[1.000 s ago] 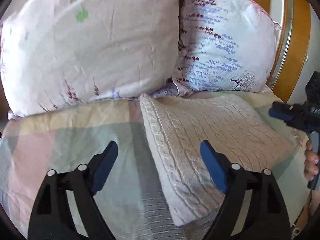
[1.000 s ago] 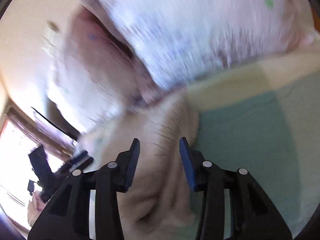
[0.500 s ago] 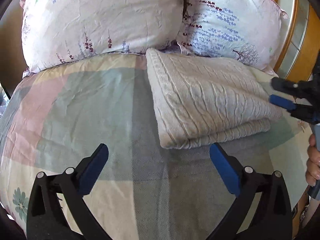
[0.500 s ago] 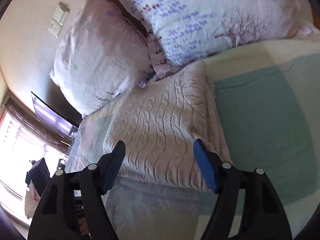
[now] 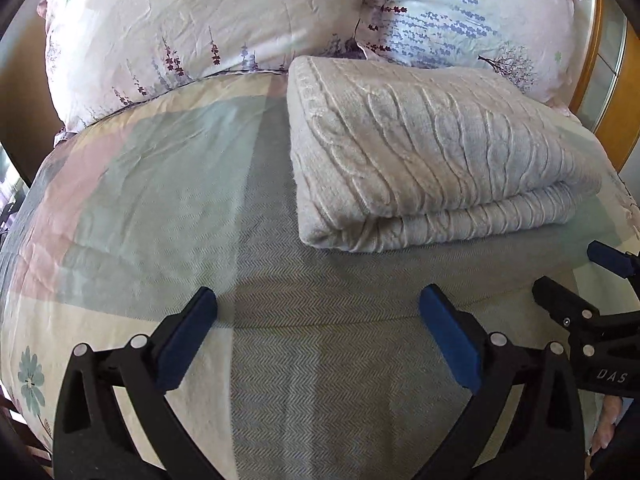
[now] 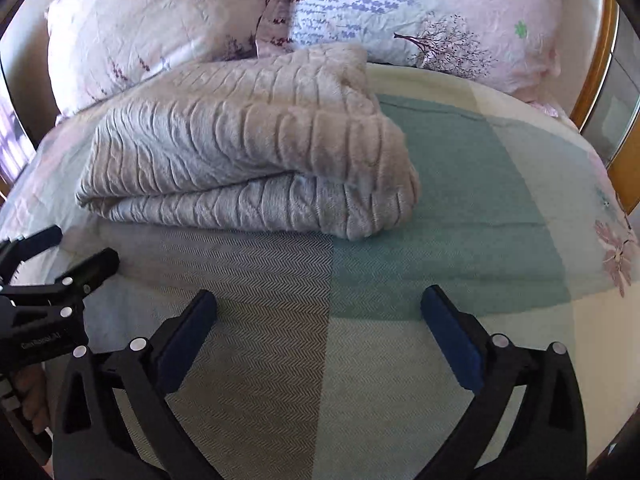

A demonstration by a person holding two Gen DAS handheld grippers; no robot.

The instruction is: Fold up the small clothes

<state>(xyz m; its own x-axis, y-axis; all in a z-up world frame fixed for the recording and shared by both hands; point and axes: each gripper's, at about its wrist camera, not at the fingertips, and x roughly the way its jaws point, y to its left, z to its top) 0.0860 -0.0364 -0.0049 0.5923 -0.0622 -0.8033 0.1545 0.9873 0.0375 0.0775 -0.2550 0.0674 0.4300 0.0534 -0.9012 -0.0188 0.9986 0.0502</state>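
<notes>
A beige cable-knit sweater point(image 5: 432, 152) lies folded in a thick rectangle on the bed, just in front of the pillows; it also shows in the right wrist view point(image 6: 248, 148). My left gripper point(image 5: 318, 308) is open and empty, hovering over the bedspread well short of the sweater's near edge. My right gripper point(image 6: 318, 308) is open and empty, likewise back from the sweater. The right gripper shows at the right edge of the left wrist view point(image 5: 572, 280), and the left gripper at the left edge of the right wrist view point(image 6: 60, 256).
Two floral pillows point(image 5: 208, 24) point(image 5: 472, 12) lean at the head of the bed behind the sweater. A patchwork bedspread point(image 5: 160, 184) in green, grey and pink covers the bed. A wooden headboard edge point(image 5: 592, 40) rises at the far right.
Both grippers have opened wide and pulled back from the sweater toward the near side of the bed. The sweater lies folded and still.
</notes>
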